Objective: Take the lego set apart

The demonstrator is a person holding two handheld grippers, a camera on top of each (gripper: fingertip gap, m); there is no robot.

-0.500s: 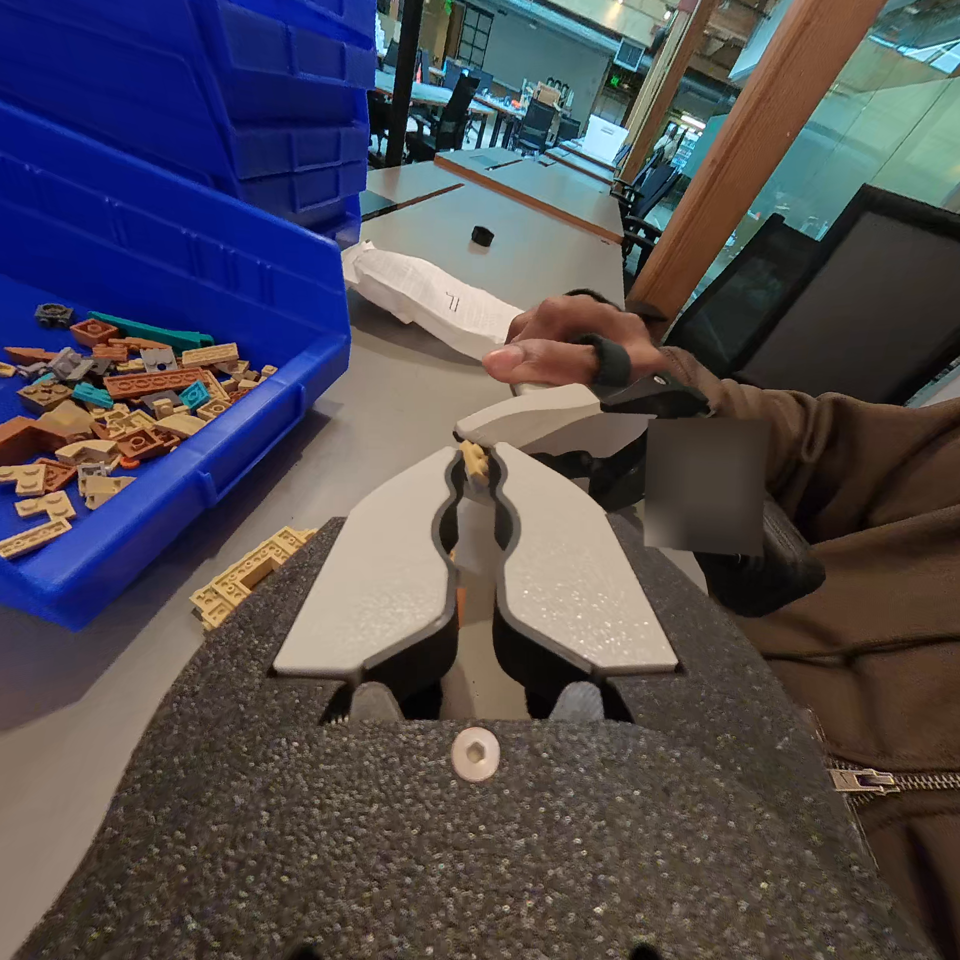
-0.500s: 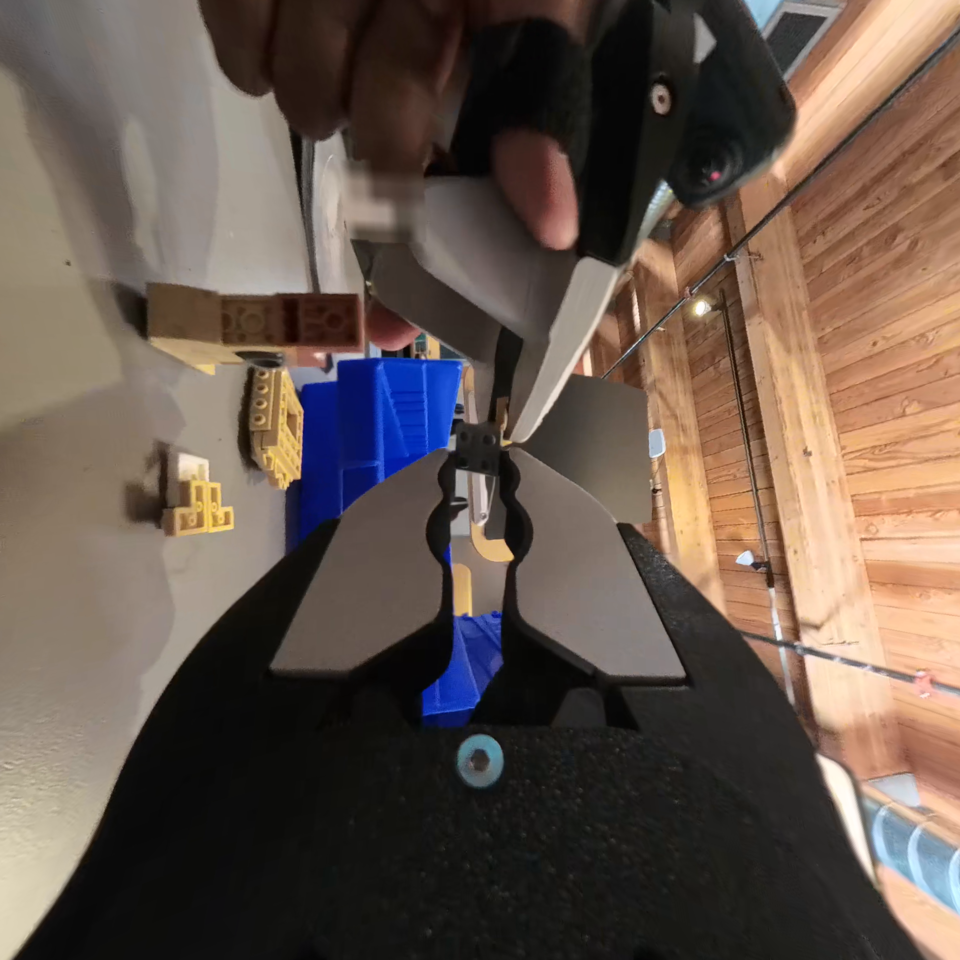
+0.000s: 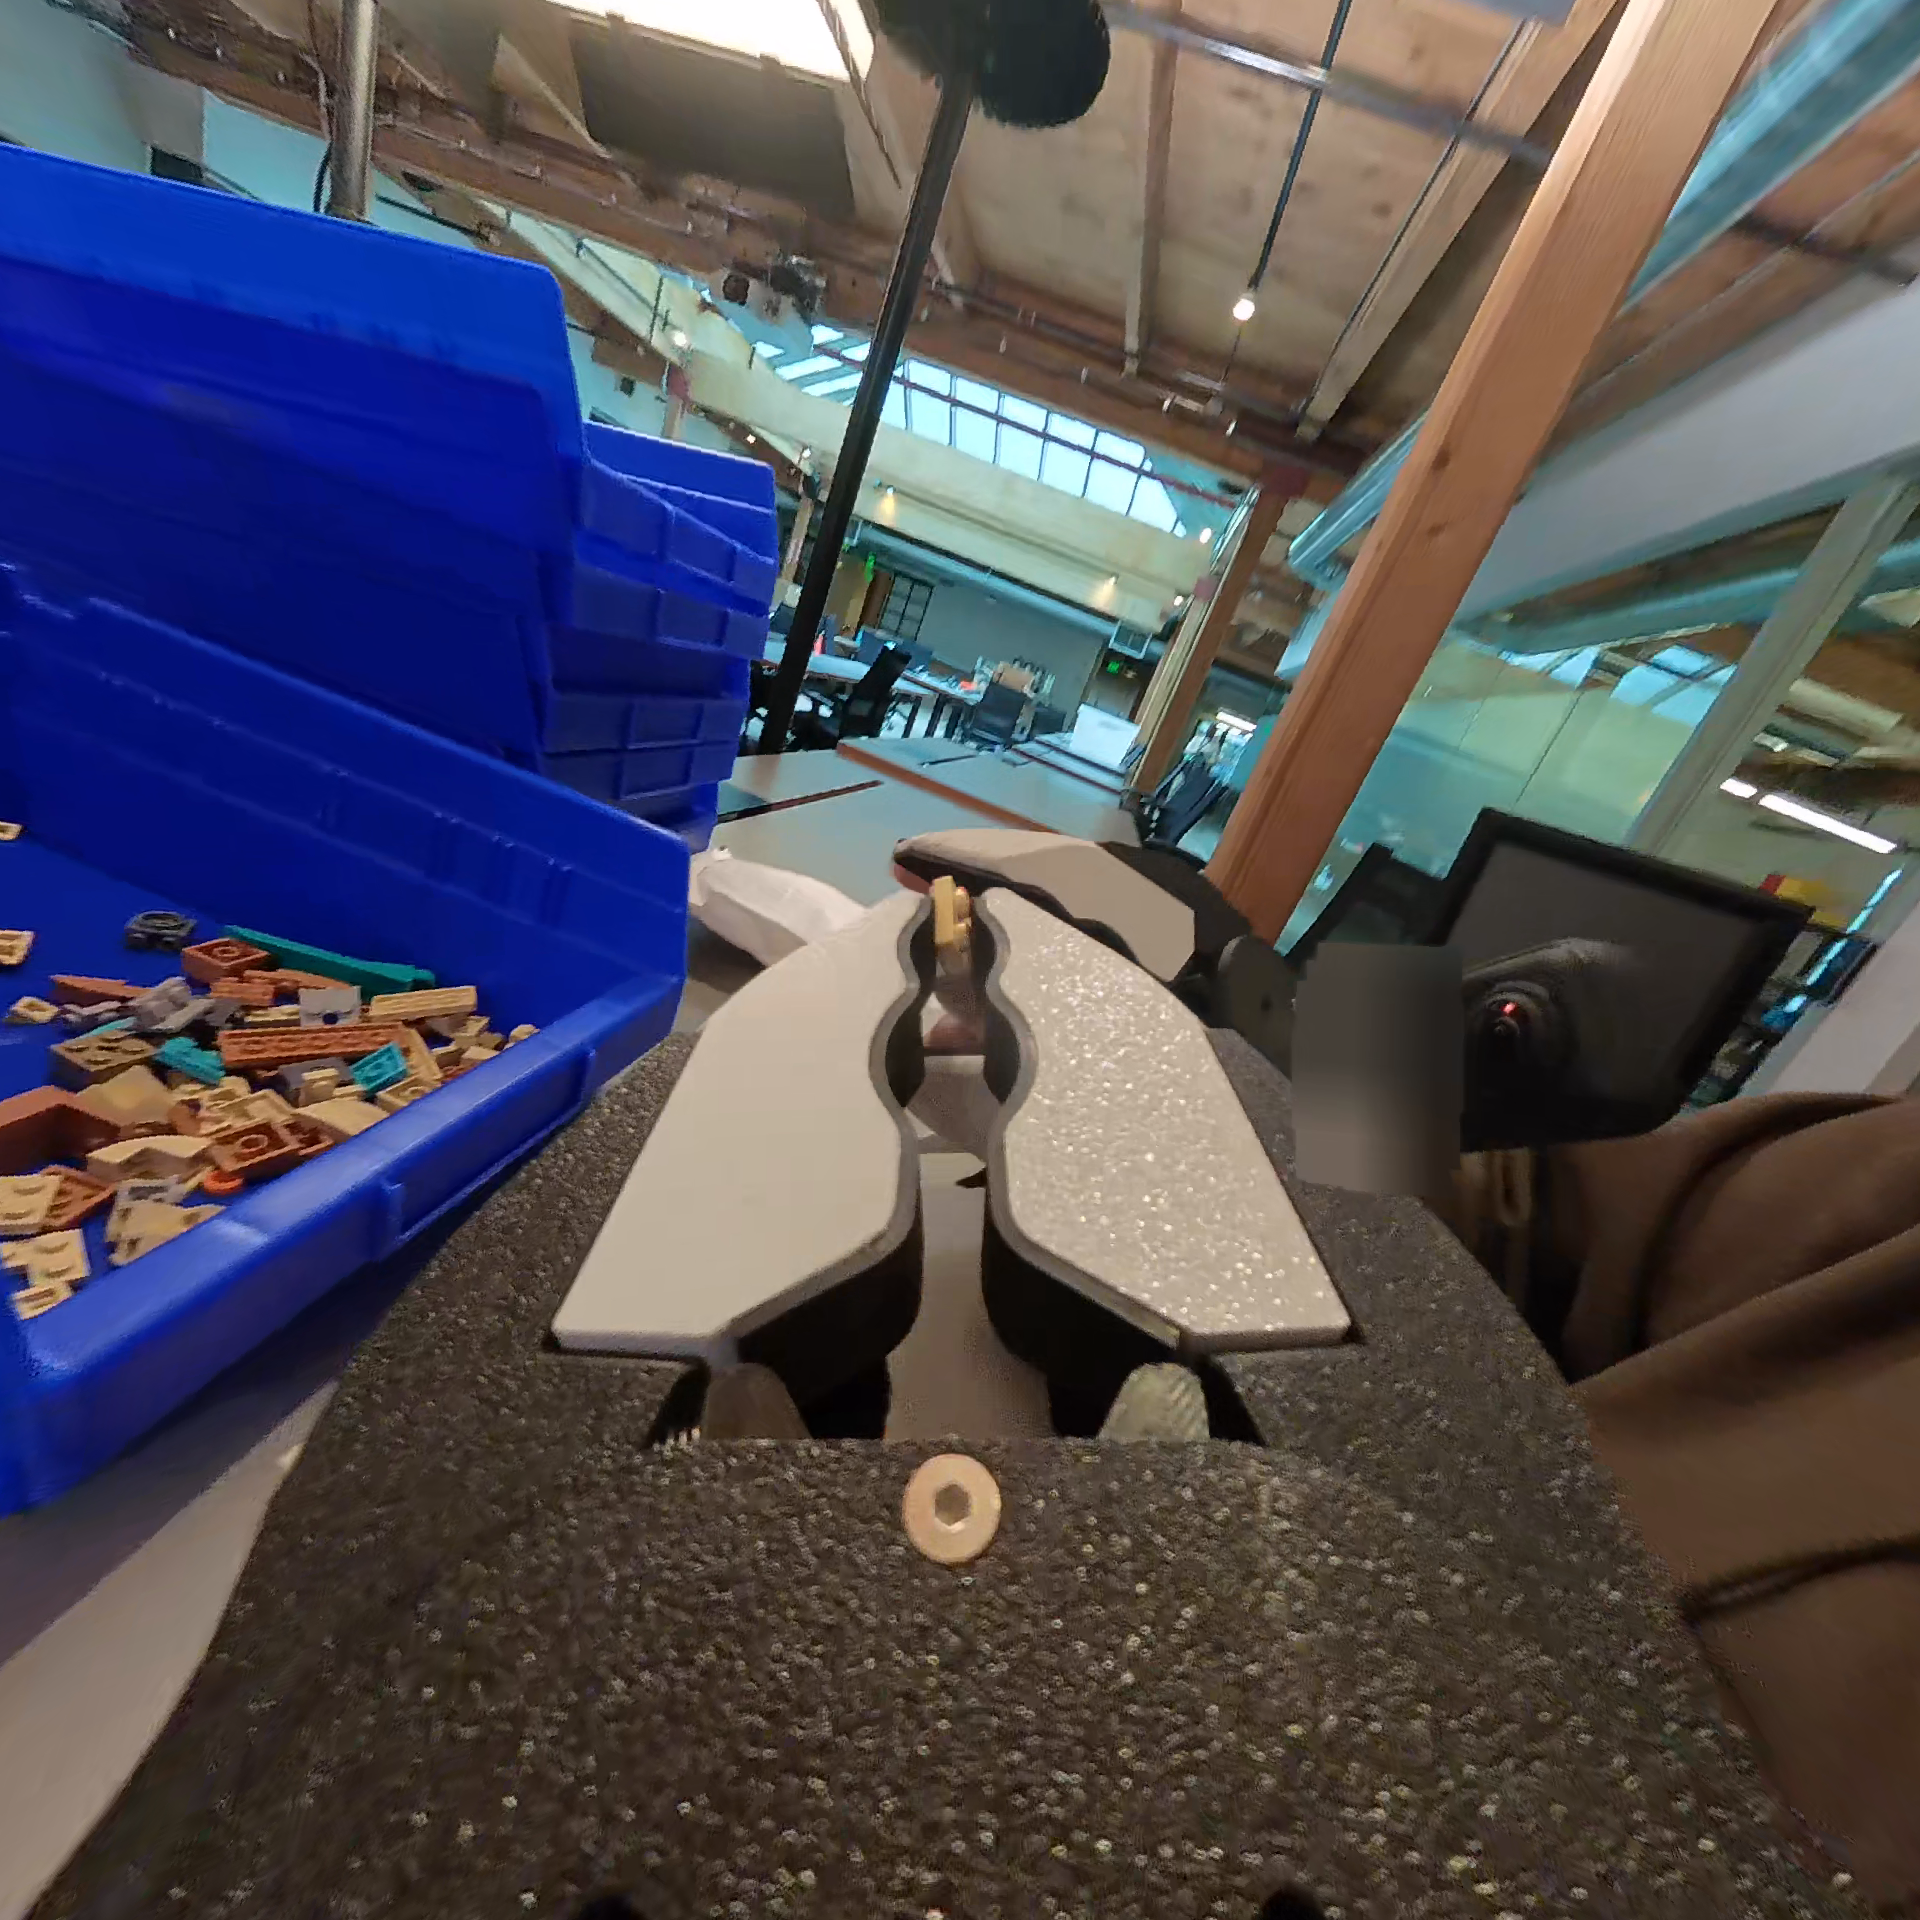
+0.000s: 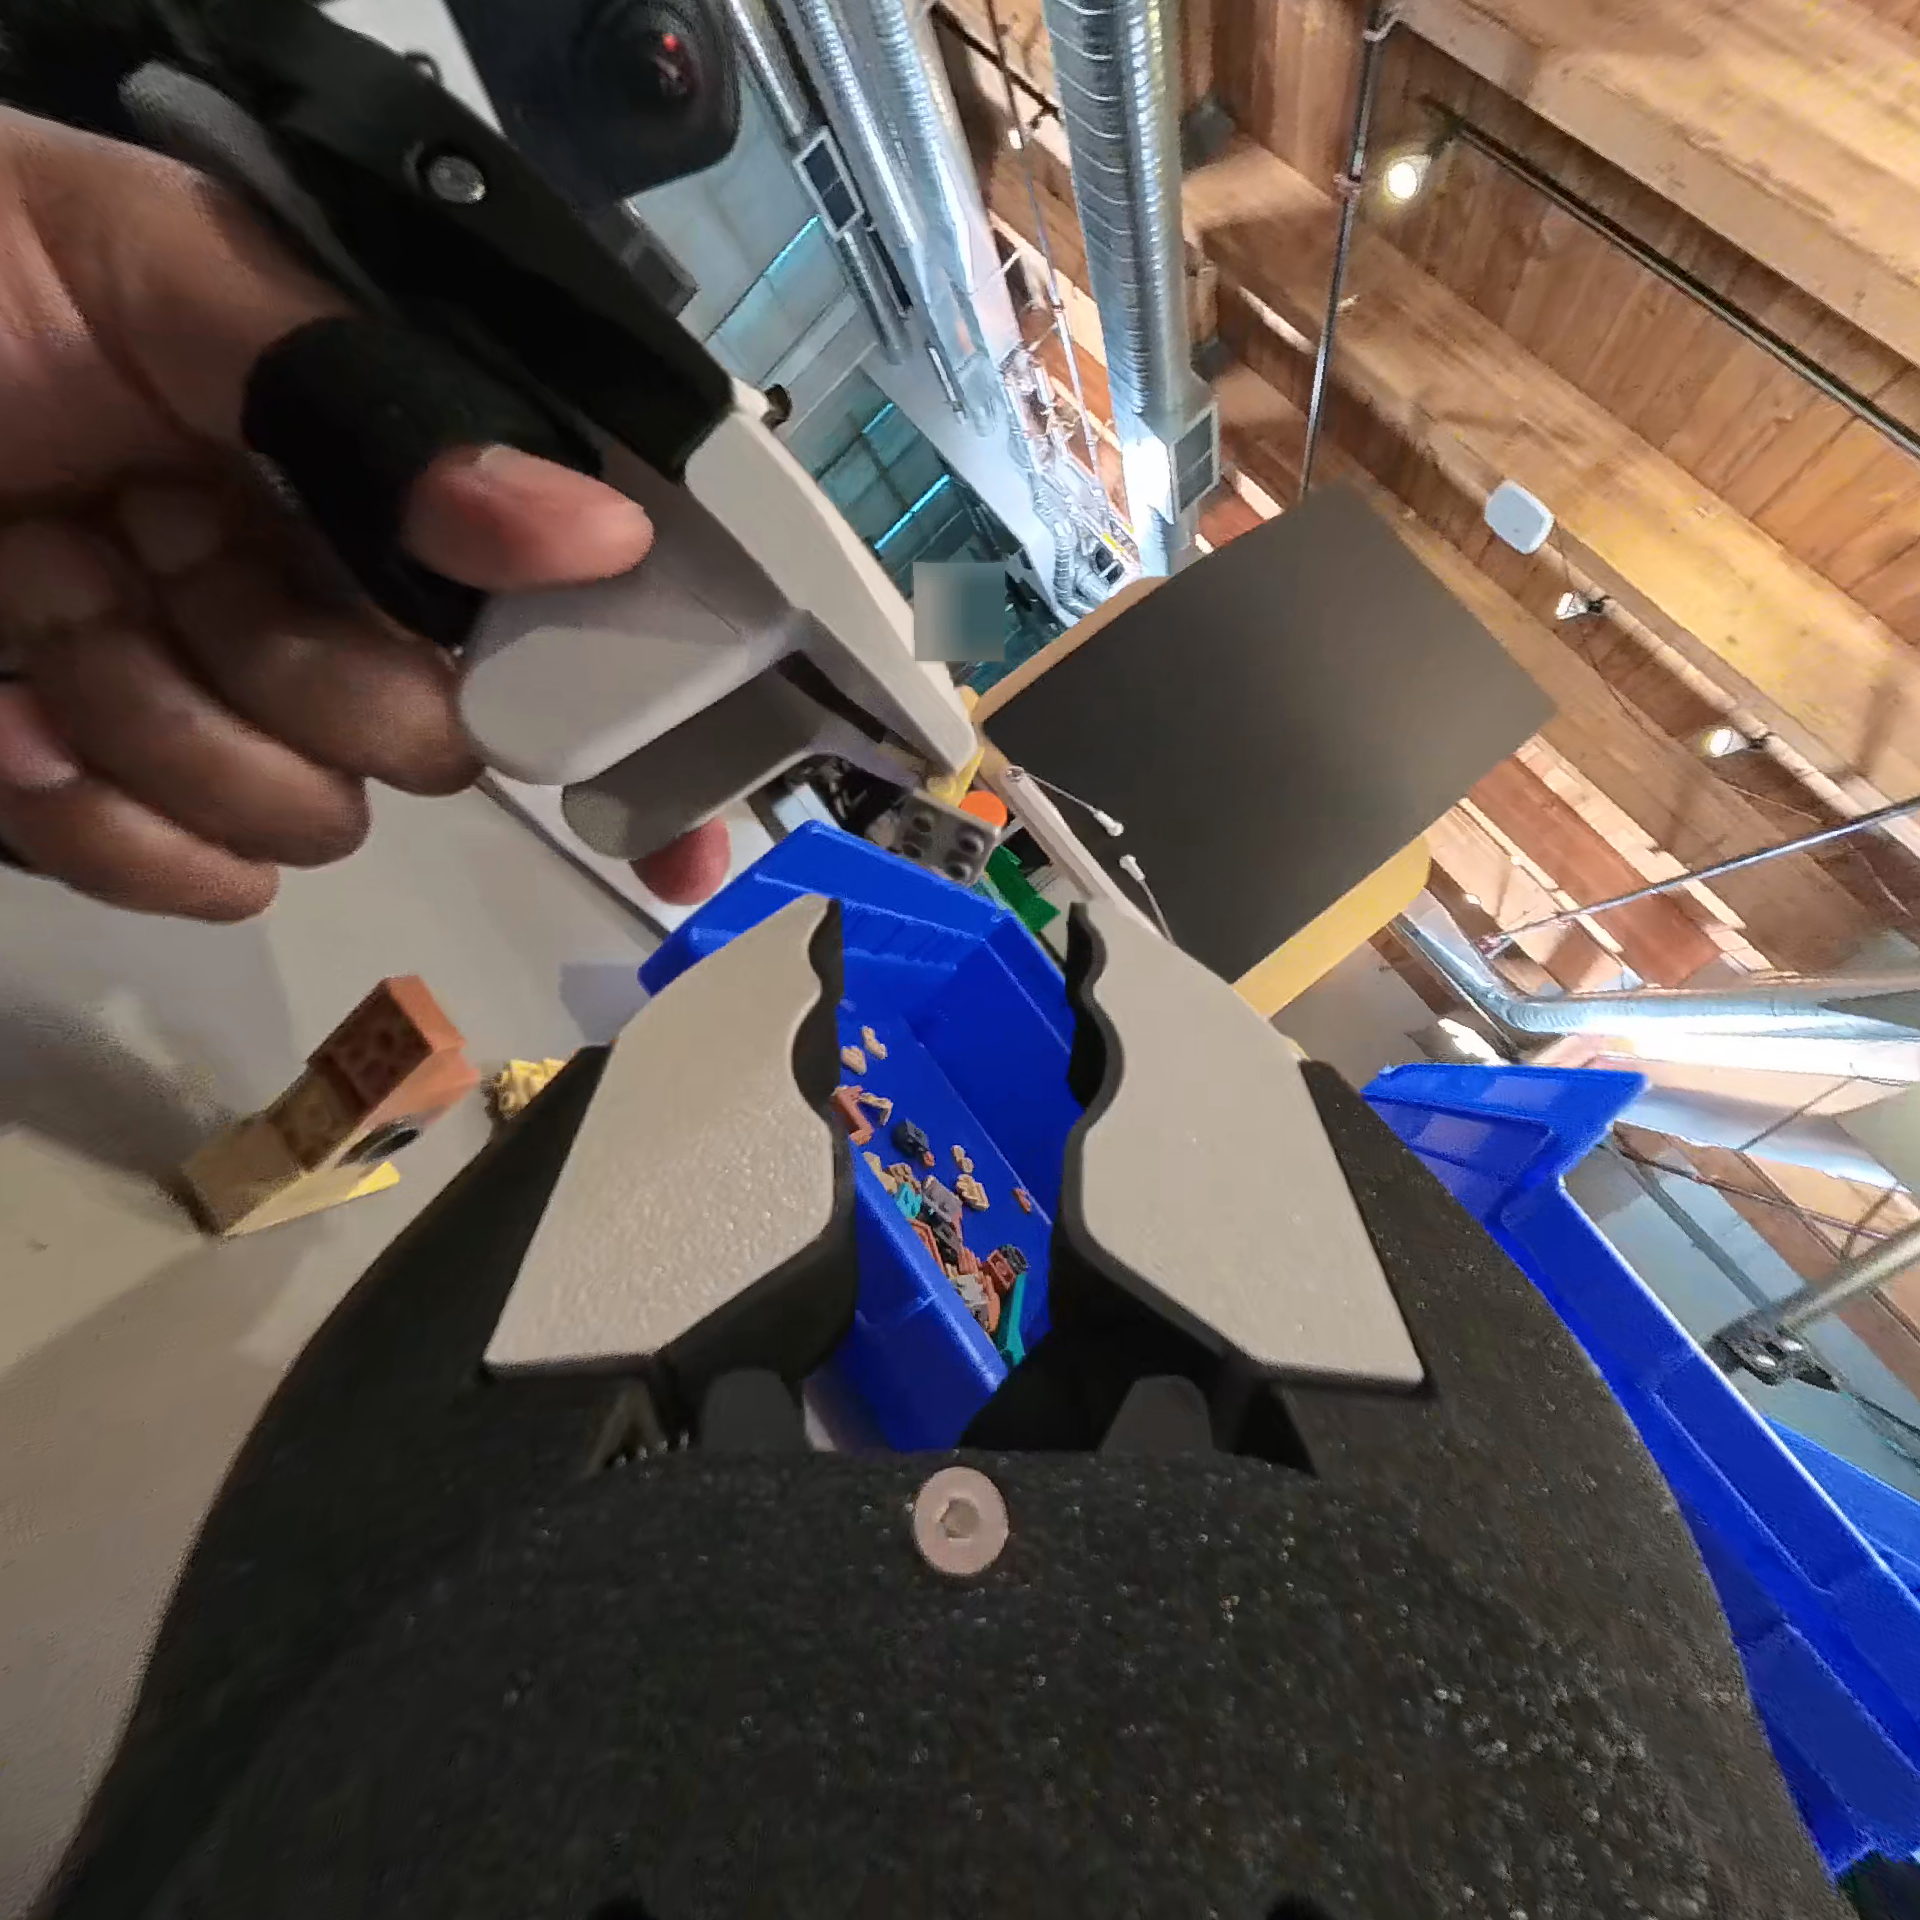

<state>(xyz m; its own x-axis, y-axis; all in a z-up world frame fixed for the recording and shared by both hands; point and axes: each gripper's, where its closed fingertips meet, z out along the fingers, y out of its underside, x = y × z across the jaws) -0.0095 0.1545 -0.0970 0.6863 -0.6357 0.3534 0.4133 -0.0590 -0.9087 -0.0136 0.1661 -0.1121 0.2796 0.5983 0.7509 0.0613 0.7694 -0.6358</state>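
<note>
Left gripper (image 3: 951, 914): a small tan plate (image 3: 948, 912) with a grey brick (image 4: 943, 831) attached is pinched at the fingertips, held above the counter (image 4: 156, 1382).
Right gripper (image 4: 951, 940): fingers are spread apart, empty, just beside the grey brick.
Blue bin (image 3: 343, 1226): loose bricks are kept inside, near both grippers.

bricks (image 3: 239, 1060) in bin (image 3: 499, 1174) | bin on table (image 3: 821, 821) | stacked bins (image 3: 623, 623) behind

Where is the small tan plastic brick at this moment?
In the left wrist view, the small tan plastic brick is pinched at the left gripper's fingertips, right of the blue bin.
</note>
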